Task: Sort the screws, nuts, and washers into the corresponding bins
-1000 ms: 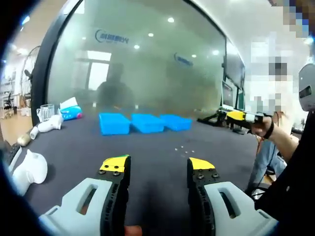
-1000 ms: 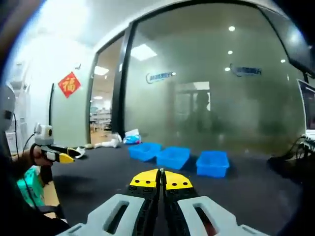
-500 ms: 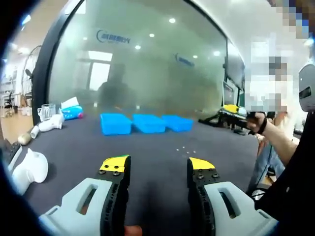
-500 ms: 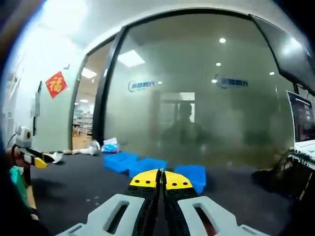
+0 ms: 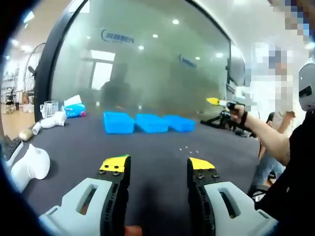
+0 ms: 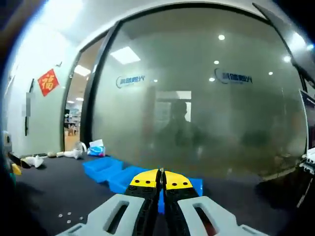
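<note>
1. Your left gripper [image 5: 158, 169], grey with yellow-tipped jaws: jaws standing apart, nothing between them, held above the dark grey tabletop [image 5: 147, 147].
2. Your right gripper [image 6: 160, 181], same make: jaws pressed together, nothing visibly held.
3. Three blue plastic rectangular bins [image 5: 146, 123]: set in a row, side by side, at the table's far side before the frosted glass wall [image 5: 147, 64].
4. Small scattered metal fasteners [image 5: 186, 148]: loose on the tabletop, nearer you than the bins; kinds too small to tell.

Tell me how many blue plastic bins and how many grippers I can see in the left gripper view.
Blue plastic bins: 3
Grippers with yellow-tipped jaws: 2, the left gripper and the right gripper
Total: 5
</note>
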Demonstrator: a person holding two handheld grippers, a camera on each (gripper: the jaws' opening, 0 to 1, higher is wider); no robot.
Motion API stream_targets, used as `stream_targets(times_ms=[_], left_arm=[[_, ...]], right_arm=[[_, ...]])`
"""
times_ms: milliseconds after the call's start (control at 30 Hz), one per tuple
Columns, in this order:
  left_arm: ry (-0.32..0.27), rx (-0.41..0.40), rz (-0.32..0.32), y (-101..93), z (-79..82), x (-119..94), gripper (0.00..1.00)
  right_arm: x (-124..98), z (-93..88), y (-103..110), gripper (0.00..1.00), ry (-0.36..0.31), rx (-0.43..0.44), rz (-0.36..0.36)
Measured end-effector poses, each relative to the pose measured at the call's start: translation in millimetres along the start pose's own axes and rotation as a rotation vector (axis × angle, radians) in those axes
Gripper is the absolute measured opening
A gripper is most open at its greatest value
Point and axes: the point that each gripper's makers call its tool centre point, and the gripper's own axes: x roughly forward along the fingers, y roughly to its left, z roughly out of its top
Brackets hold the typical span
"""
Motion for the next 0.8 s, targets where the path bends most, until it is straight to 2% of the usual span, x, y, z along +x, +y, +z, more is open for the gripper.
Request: stream_targets(times_ms=[33,67,133,233,300,400,500,667,800], left_arm=[[-0.002,-0.002,-0.001,0.1,0.1,0.2,0.45],[-0.003,-0.003,-0.001,0.3,0.2,0.3,0.45],[-0.002,-0.001,-0.001,1.4,0.1,0.1,0.45],[-0.005,-0.001,0.003,4.0,0.9,-1.4,0.45],[-0.008,-0.003,0.007,5.3,1.4,-2.8,0.45],[-0.01,-0.003,0.014,7.3,1.5,-5.1,0.45],[-0.01,-0.004,0.019,9.2,1.7,-5.6,0.45],[-0.012,0.013,0.015,6.1,7.1,-4.5,0.45],[-0.01,0.027,0.01,4.1,8.1,-4.6,0.45]], right_arm=[[8.7,-2.9,-1.2,0.0,0.011,0.0,-0.001],[16.7,-10.5,-2.9,0.0,0.052,-0.007,-0.004],[33.8,-16.4,-4.6,0.0,0.073,-0.036,-0.006],[58.2,-32.6,-18.0,0.0,0.126,-0.03,-0.025],[69.6,-48.2,-24.5,0.0,0.181,-0.006,-0.028],[84.1,-67.7,-37.8,0.0,0.224,-0.034,-0.056],[91.7,-82.4,-44.4,0.0,0.258,0.003,-0.07],[98.5,-112.4,-49.9,0.0,0.34,0.0,-0.069],[98.8,-119.1,-49.6,0.0,0.349,-0.001,-0.055]])
